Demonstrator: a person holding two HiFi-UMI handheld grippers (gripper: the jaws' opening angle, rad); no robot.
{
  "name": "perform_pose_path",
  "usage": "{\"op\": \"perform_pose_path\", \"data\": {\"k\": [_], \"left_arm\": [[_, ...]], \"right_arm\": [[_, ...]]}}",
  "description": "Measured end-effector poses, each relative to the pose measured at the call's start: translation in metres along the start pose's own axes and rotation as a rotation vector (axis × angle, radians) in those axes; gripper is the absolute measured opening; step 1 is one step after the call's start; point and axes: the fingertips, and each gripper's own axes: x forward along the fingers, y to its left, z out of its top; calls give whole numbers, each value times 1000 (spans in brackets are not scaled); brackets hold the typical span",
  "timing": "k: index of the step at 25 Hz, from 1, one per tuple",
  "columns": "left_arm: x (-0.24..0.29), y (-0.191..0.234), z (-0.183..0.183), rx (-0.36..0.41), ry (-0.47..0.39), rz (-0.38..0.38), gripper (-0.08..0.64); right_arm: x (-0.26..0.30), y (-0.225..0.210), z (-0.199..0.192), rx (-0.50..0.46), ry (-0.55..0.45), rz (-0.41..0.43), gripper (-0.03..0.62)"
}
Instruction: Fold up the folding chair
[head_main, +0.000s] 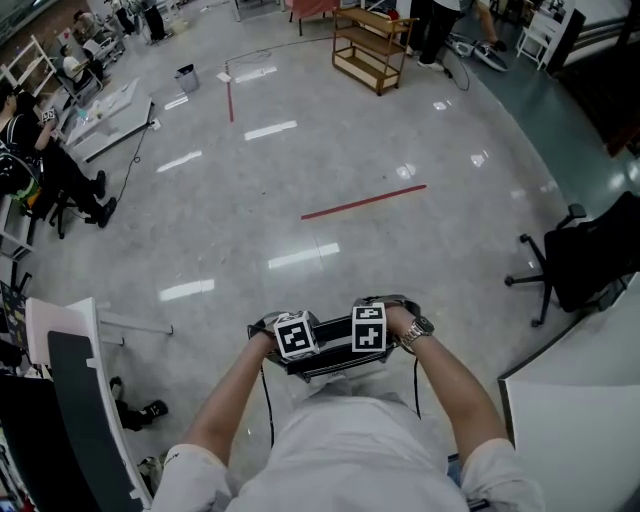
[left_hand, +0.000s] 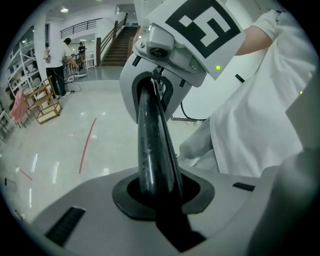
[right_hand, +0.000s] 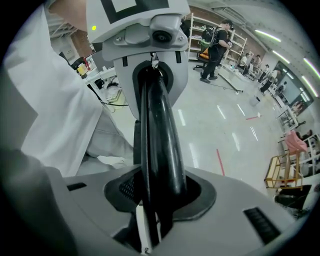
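Note:
The folding chair shows only as a black frame bar (head_main: 335, 362) held level just in front of my body. My left gripper (head_main: 300, 352) and right gripper (head_main: 372, 345) sit side by side on it, marker cubes up. In the left gripper view the glossy black bar (left_hand: 152, 150) runs out of my left gripper (left_hand: 157, 192), whose pads press on it, towards the right gripper's head (left_hand: 165, 65). In the right gripper view the bar (right_hand: 160, 145) lies between the jaws of my right gripper (right_hand: 157, 192), with a strip of ribbed pad bare at its left, so they stand open.
Shiny grey floor with a red tape line (head_main: 362, 201) lies ahead. A wooden rack (head_main: 372, 45) stands at the back, a black office chair (head_main: 580, 260) at the right beside a white desk (head_main: 580, 400). A white-and-black panel (head_main: 70, 400) stands at my left; people sit at the far left (head_main: 40, 160).

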Motion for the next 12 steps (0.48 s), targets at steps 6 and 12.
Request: {"op": "perform_pose_path", "data": {"k": [6, 12], "left_arm": [[14, -5, 10, 49, 45, -48, 77], [24, -1, 52, 180, 79, -81, 77]], "right_arm": [[-6, 11, -22, 66, 7, 9, 119], [-24, 24, -61, 201, -12, -40, 95]]}}
